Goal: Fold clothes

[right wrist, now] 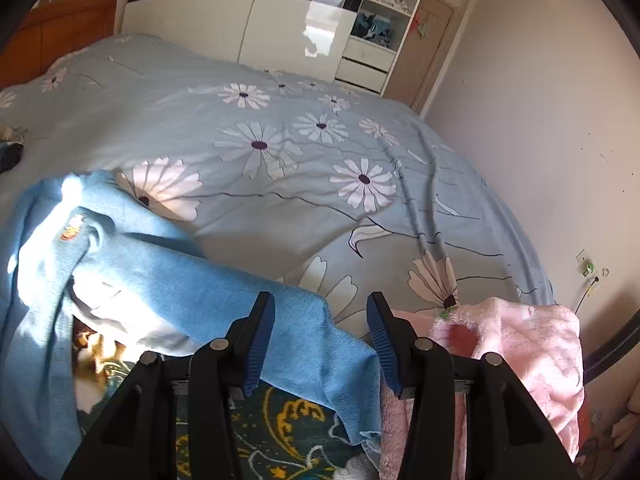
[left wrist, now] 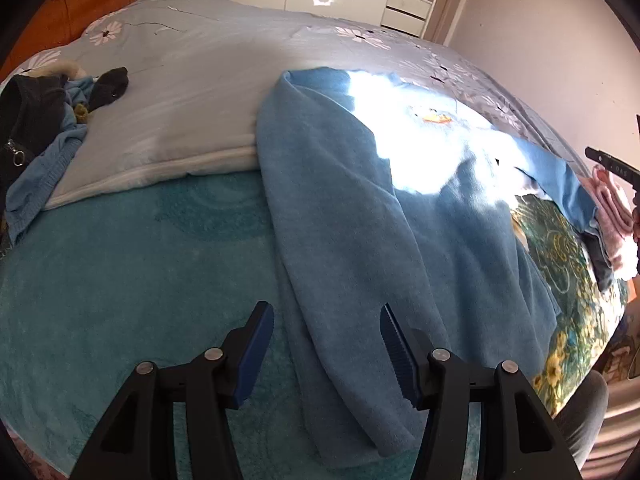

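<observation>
A blue fleece garment (left wrist: 360,208) with a small duck patch (left wrist: 434,114) lies spread on the bed, part of it in bright sunlight. My left gripper (left wrist: 326,322) is open just above its near folded edge, one finger on each side of that edge. In the right wrist view the same blue garment (right wrist: 132,264) lies at the left, and its sleeve (right wrist: 320,344) runs between the fingers of my open right gripper (right wrist: 320,312). The right gripper's tip (left wrist: 612,166) shows at the right edge of the left wrist view.
A teal towel blanket (left wrist: 140,264) covers the near bed; a grey-blue daisy duvet (right wrist: 300,152) lies behind. Dark and blue clothes (left wrist: 44,128) are piled at the far left. A folded pink garment (right wrist: 520,352) lies at the right. A patterned dark blanket (right wrist: 288,432) lies underneath. A wardrobe (right wrist: 260,20) and a wall stand beyond.
</observation>
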Motion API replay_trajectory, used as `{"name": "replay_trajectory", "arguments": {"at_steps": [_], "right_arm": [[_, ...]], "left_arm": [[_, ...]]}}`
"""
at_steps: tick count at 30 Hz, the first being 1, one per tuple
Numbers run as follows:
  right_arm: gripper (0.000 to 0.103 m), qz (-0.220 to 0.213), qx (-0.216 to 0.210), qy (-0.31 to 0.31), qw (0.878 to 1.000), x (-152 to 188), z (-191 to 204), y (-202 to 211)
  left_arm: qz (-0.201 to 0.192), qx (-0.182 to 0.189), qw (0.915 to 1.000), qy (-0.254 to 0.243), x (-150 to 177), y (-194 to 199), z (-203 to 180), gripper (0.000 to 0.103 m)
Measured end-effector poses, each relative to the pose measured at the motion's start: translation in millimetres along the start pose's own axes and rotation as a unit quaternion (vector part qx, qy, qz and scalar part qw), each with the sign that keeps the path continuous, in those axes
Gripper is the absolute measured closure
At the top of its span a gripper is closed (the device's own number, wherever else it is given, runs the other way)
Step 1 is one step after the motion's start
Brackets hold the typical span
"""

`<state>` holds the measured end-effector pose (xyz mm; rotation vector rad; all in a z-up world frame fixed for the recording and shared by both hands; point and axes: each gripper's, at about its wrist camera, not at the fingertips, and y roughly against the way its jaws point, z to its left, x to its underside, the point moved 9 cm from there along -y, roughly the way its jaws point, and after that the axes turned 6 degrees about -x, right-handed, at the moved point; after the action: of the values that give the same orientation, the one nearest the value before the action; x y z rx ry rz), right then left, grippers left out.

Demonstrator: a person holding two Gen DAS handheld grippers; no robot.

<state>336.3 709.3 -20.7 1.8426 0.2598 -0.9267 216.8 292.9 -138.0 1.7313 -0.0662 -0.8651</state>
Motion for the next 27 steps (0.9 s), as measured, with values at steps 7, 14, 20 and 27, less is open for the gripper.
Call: {"name": "replay_trajectory", "arguments": {"at_steps": [7,14,20,27], "right_arm": [[0.052,-0.016,-0.044,0.018,0.999,10,39,29],[0.052,-0.009,-0.070,0.023,0.997,24,66,32],[0.052,-0.006,-0.083,0.012,0.996,30,75,33],[0.052,0.002,-0.097,0.040,0.995,37,103,33]], "left_arm": [[0.001,0.000,0.9997,-0.025,18,2,-10,0.044],[0.011,0.005,0.9990,-0.042,22,-1,-19,0.059],[0.018,0.011,0.9997,-0.013,29,-2,-6,0.064],[0.022,0.018,0.9993,-0.023,33,-3,-8,0.084]]}}
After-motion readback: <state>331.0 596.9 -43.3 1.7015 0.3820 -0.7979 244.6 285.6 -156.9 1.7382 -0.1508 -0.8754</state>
